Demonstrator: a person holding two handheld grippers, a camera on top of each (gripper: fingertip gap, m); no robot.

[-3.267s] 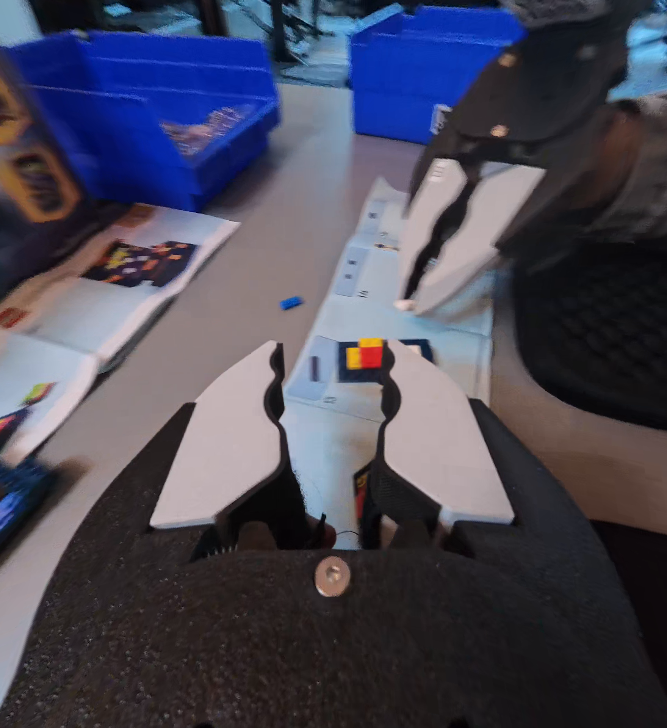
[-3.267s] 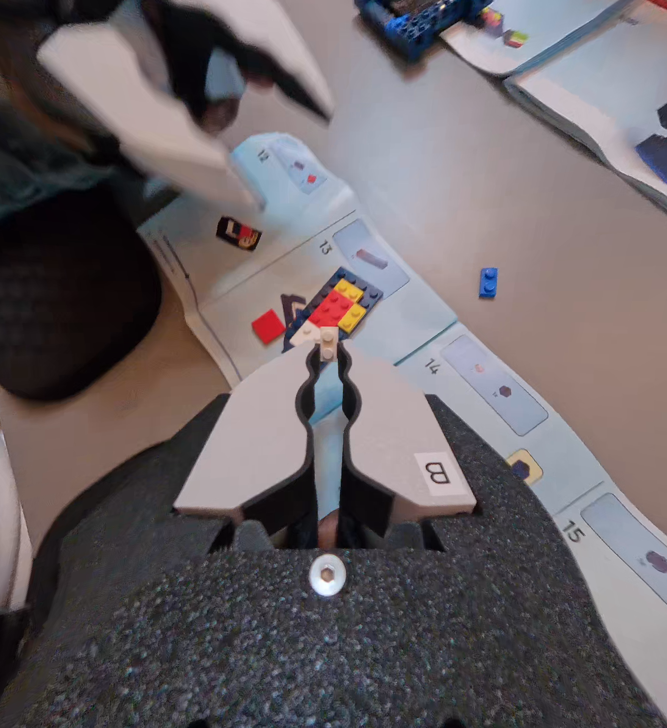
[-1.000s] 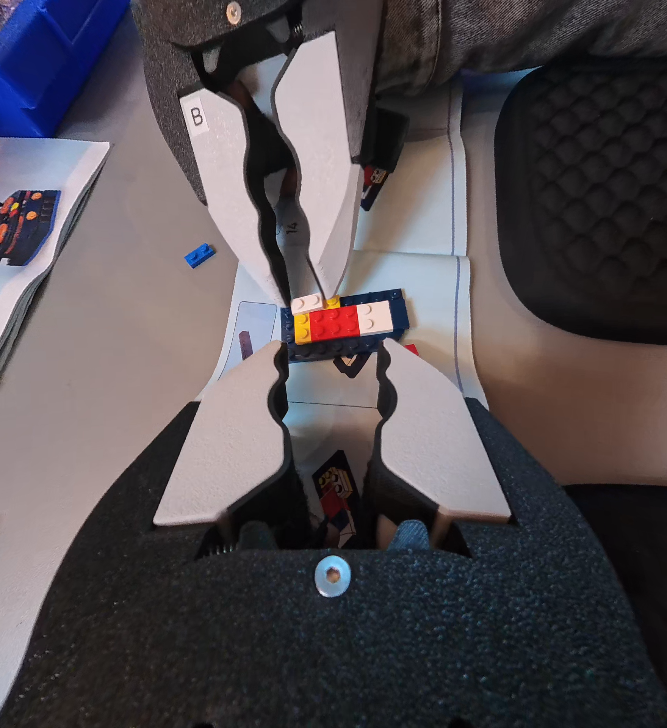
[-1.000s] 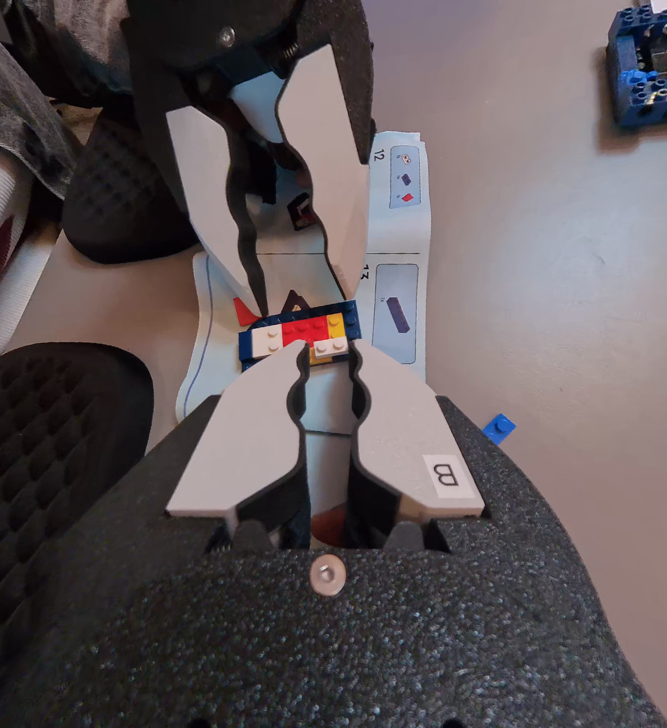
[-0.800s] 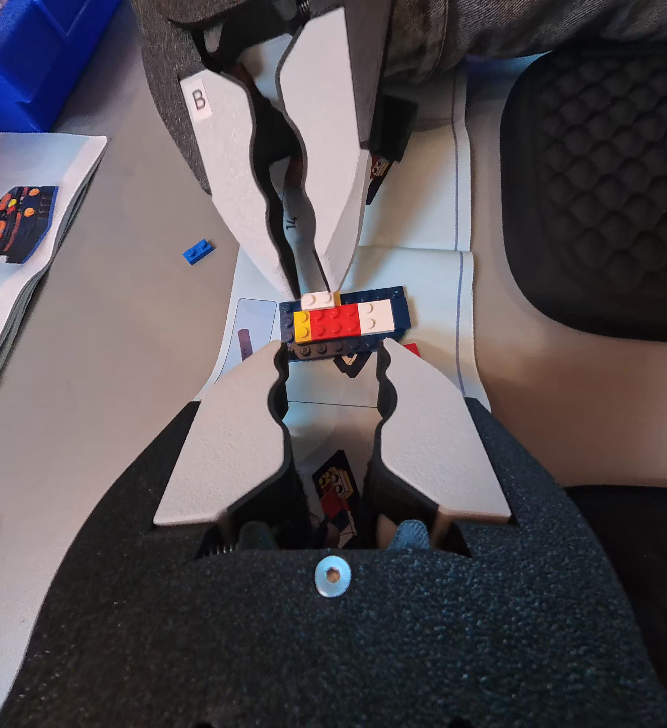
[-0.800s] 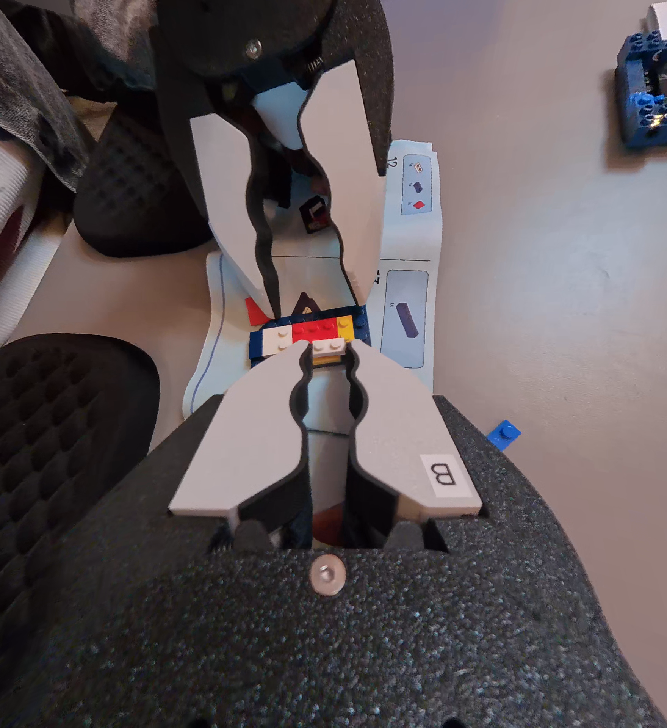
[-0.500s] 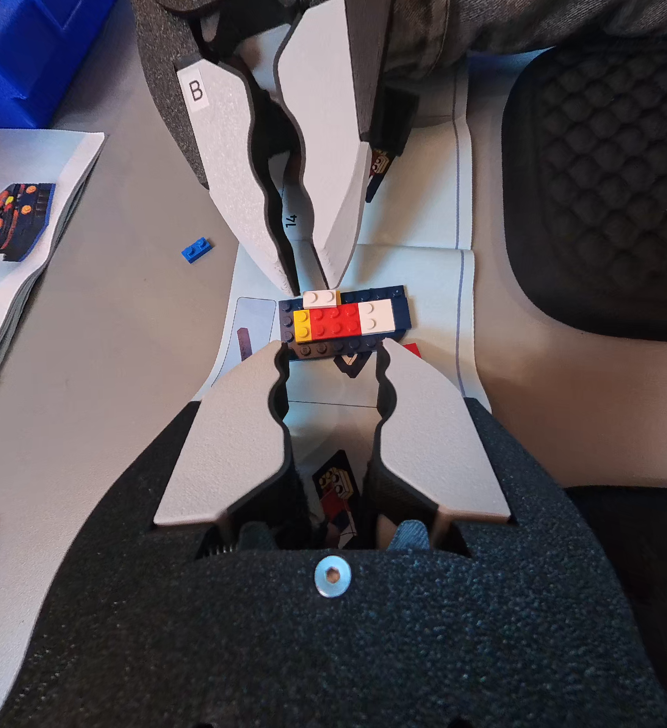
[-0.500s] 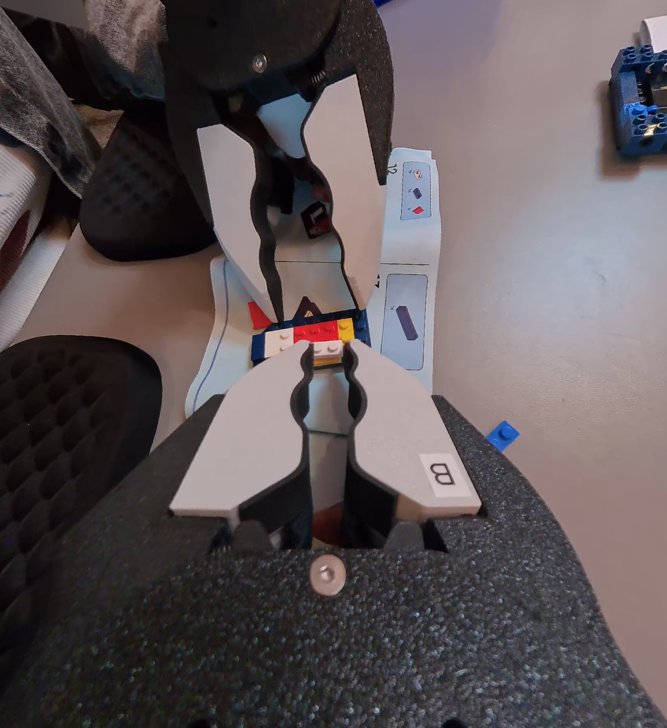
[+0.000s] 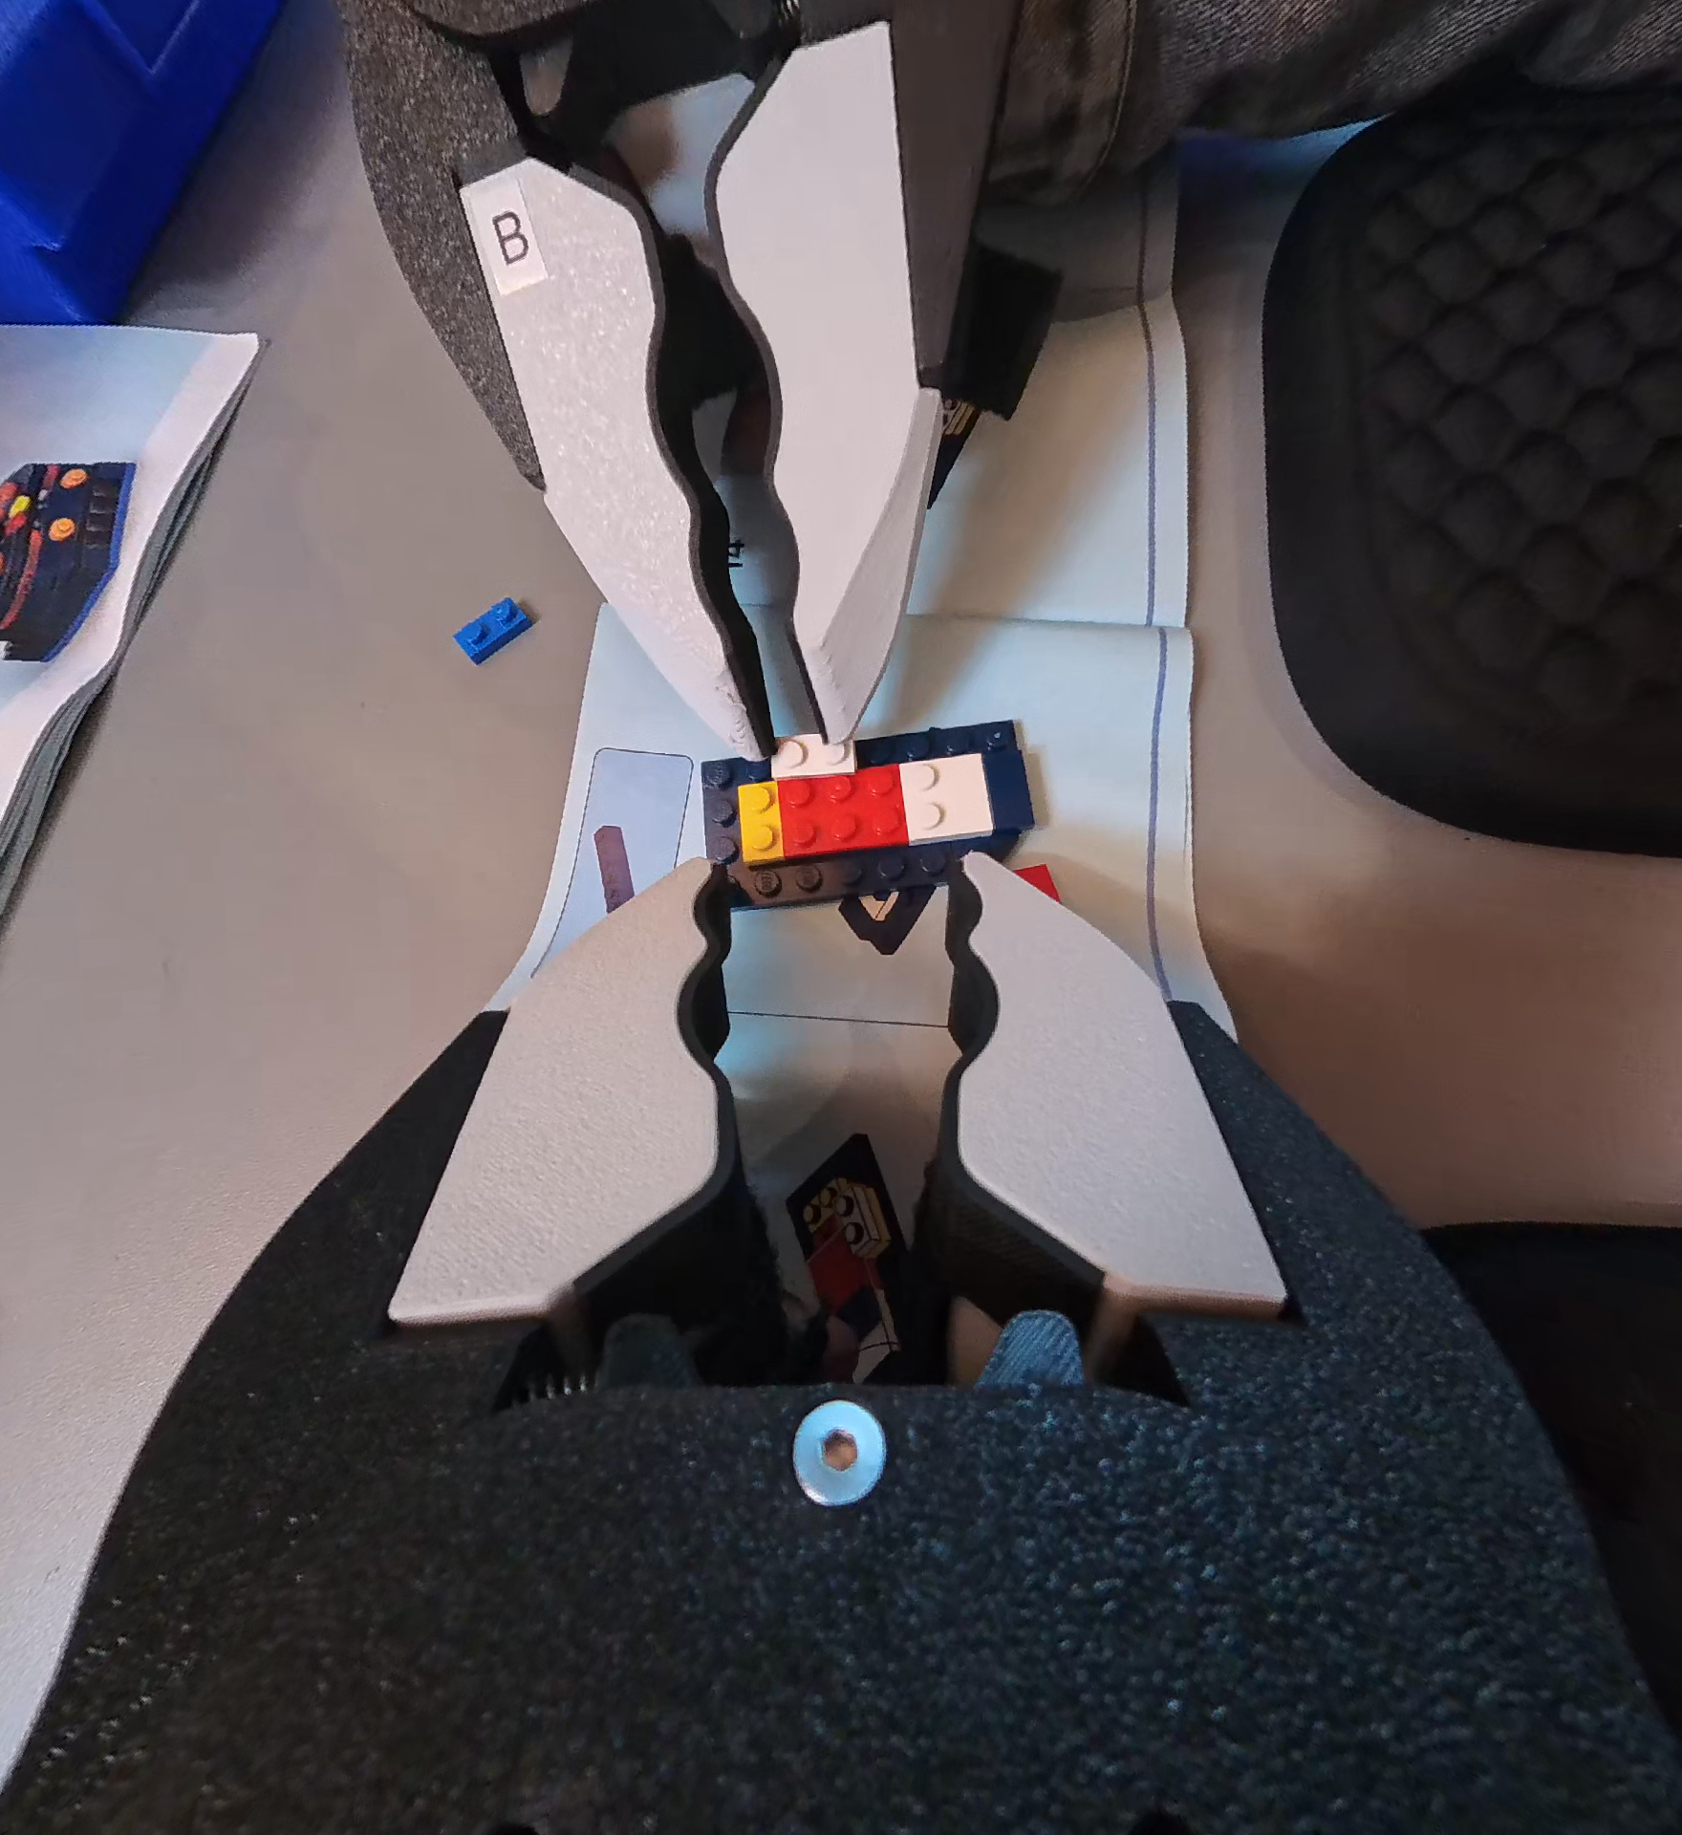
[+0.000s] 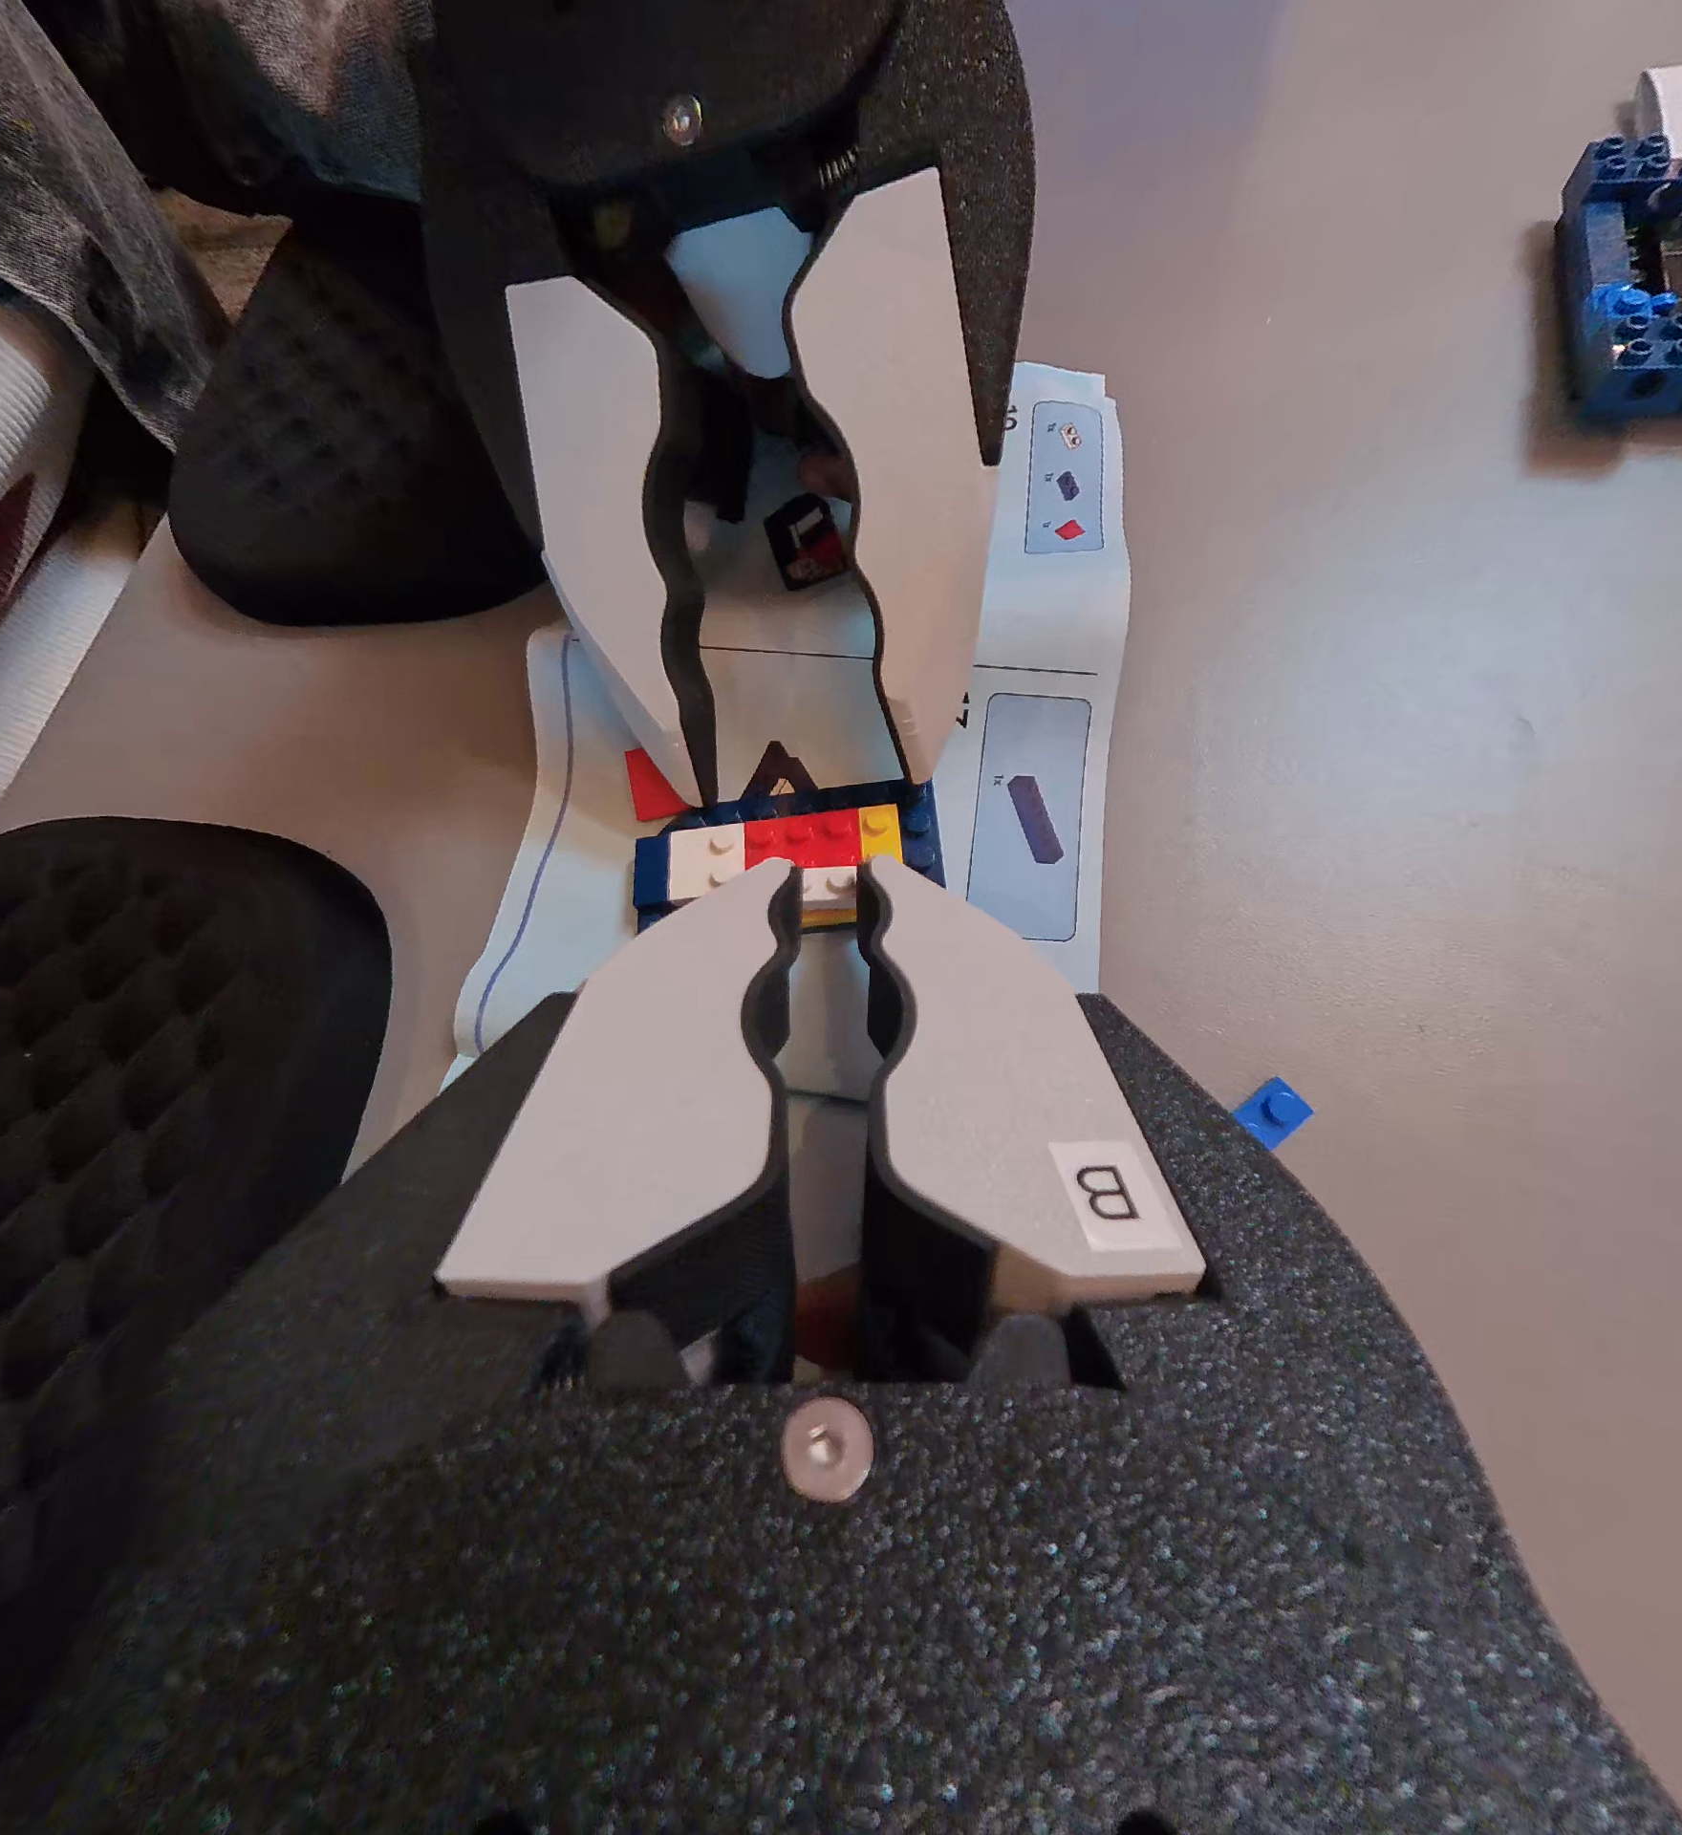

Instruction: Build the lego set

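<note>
Brick assembly [image 9: 867, 809] lies flat on instruction sheet [image 9: 1065, 695], long axis across left wrist view. Left gripper [image 9: 832, 874] spread, tips flanking its near edge. Right wrist view: right gripper [image 10: 827, 879] narrowly apart, tips astride white plate [image 10: 829, 884]; contact unclear. Blue plate [image 10: 1272, 1110] loose nearby.

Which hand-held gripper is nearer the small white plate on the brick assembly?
Right. The right hand-held gripper has its fingertips at the small white plate; the left hand-held gripper sits across the assembly, open.
</note>
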